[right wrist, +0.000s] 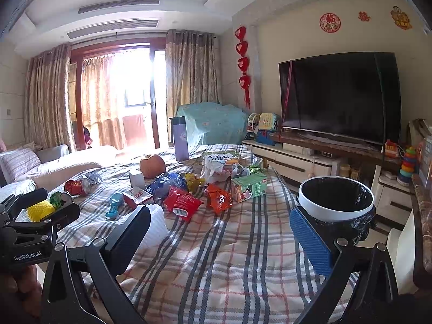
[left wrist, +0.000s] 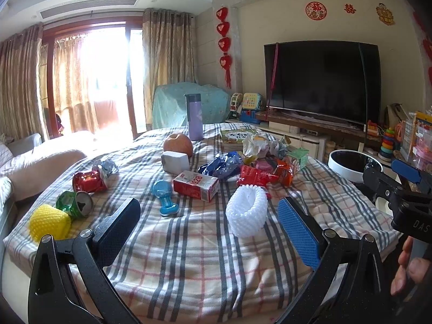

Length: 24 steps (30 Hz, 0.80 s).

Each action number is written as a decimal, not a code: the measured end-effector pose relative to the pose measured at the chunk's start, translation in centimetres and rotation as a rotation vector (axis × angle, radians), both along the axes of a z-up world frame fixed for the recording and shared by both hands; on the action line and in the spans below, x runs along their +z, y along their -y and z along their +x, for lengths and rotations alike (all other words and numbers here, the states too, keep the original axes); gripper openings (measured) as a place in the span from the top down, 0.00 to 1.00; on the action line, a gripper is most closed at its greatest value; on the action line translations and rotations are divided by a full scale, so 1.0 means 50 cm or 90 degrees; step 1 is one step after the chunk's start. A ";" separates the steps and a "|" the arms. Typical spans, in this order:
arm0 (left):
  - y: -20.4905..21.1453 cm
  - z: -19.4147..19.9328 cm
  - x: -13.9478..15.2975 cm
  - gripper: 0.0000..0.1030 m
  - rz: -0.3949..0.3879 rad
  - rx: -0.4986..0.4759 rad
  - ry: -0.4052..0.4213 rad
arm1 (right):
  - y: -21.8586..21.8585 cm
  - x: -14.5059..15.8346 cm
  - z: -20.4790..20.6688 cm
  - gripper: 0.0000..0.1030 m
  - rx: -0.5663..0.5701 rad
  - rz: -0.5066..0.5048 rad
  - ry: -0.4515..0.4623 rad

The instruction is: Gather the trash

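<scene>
Trash lies on a plaid-covered table point(left wrist: 189, 256): a white foam net point(left wrist: 247, 210), a yellow foam net point(left wrist: 48, 222), a green can point(left wrist: 75, 204), a red can point(left wrist: 89, 181), a red-white carton point(left wrist: 195, 185), blue and red wrappers point(left wrist: 251, 172) and a green carton point(right wrist: 248, 187). A white bin with a black liner point(right wrist: 336, 198) stands right of the table. My left gripper point(left wrist: 209, 218) is open and empty, just short of the white net. My right gripper point(right wrist: 220, 229) is open and empty above the table's near right part.
A purple flask point(left wrist: 195, 116), an apple point(left wrist: 178, 144), a white box point(left wrist: 175, 162), a blue plastic toy point(left wrist: 164, 197) and a book point(left wrist: 237, 136) are also on the table. A TV point(left wrist: 322, 81) on a low cabinet and toys stand at right, a sofa point(left wrist: 32, 167) at left.
</scene>
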State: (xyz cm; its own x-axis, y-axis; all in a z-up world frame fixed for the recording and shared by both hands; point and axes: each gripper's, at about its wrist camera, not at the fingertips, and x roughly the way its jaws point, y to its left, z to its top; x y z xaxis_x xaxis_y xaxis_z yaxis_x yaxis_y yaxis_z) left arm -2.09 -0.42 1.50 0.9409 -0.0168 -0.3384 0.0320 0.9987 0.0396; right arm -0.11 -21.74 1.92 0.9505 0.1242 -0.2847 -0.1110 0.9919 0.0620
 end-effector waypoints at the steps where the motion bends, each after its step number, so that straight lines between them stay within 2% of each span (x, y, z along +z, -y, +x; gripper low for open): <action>1: 0.000 -0.001 0.000 0.00 -0.001 0.000 0.000 | 0.000 -0.001 0.000 0.00 -0.001 0.000 0.000; 24: 0.002 0.002 -0.003 0.00 -0.004 -0.002 -0.005 | -0.001 0.000 -0.002 0.00 -0.001 0.003 0.000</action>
State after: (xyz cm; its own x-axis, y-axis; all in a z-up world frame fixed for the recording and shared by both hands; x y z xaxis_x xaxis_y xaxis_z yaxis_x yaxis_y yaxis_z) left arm -2.01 -0.52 1.36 0.9379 -0.0224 -0.3462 0.0360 0.9988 0.0328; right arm -0.22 -21.70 1.94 0.9508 0.1236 -0.2840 -0.1088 0.9918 0.0673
